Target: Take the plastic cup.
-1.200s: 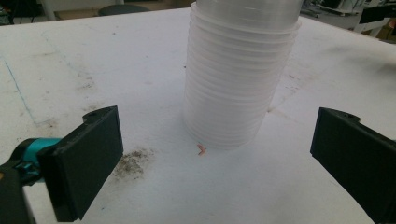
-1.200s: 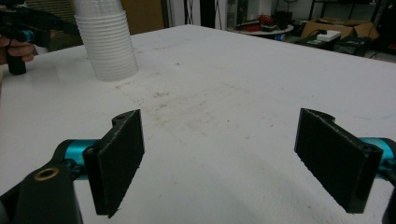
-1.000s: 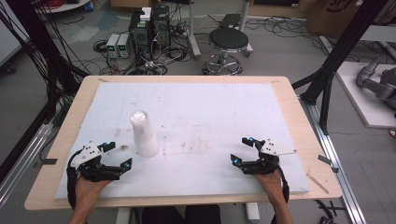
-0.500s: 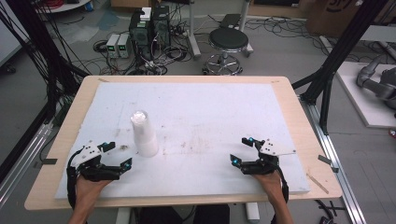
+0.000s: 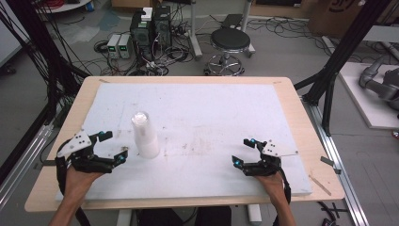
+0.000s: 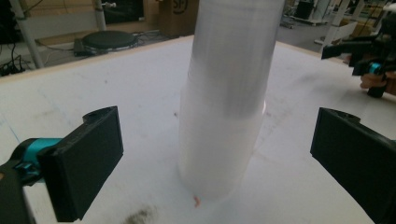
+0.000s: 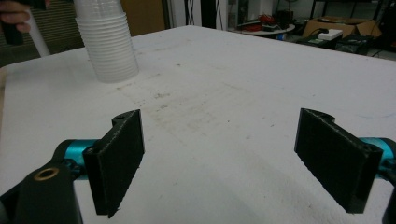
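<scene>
A tall stack of clear plastic cups (image 5: 145,136) stands upside down on the white board (image 5: 211,113), left of centre. My left gripper (image 5: 115,144) rests just left of the stack, open, its jaws pointed at it. In the left gripper view the stack (image 6: 226,102) rises close ahead between the wide-apart jaws of the left gripper (image 6: 217,140), untouched by either. My right gripper (image 5: 241,151) sits at the front right, open and holding nothing. In the right gripper view the right gripper (image 7: 224,154) frames bare board, with the cup stack (image 7: 106,44) far off at the upper left.
The white board covers most of a wooden table (image 5: 301,141). Beyond the far edge, on the floor, stand a black stool (image 5: 229,42), computer boxes (image 5: 150,28) and tangled cables. Black frame poles (image 5: 339,52) flank the table.
</scene>
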Motion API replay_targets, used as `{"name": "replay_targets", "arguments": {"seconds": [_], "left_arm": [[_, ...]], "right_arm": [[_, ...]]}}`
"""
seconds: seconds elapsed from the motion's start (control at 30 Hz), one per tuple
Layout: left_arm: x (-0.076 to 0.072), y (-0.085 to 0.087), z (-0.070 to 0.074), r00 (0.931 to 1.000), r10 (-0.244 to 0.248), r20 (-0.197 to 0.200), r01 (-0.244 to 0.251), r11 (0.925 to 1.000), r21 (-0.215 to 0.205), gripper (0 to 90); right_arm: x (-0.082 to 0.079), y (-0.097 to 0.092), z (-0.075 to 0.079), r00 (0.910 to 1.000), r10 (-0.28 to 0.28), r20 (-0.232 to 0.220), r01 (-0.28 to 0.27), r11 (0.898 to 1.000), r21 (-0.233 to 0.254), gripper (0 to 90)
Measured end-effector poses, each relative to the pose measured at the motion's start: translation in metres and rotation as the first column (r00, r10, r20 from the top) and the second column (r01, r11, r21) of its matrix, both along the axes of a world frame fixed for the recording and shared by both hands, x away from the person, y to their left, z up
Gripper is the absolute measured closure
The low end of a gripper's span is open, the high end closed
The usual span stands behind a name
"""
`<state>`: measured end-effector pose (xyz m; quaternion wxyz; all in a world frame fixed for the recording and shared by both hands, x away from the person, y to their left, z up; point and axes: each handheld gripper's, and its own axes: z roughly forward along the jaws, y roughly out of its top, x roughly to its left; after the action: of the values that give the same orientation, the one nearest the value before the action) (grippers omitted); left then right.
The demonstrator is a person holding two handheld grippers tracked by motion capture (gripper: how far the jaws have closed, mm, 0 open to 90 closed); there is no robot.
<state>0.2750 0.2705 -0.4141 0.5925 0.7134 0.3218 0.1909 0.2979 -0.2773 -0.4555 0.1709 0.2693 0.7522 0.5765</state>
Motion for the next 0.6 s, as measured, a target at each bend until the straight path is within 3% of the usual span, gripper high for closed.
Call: {"name": "replay_targets", "arguments": {"seconds": [0.33,0.6], "left_arm": [[0.022,-0.007,0.06,0.9967,-0.042,0.069,0.04,0.9987,0.031,2.4],[0.04,-0.021,0.086,0.9912,-0.12,0.058,0.115,0.9909,0.07,2.4]], "right_arm": [[0.0,0.0,0.0,1.0,0.0,-0.003,0.0,1.0,-0.002,16.0],[0.0,0.0,0.0,1.0,-0.001,-0.001,0.001,1.0,-0.001,16.0]]}}
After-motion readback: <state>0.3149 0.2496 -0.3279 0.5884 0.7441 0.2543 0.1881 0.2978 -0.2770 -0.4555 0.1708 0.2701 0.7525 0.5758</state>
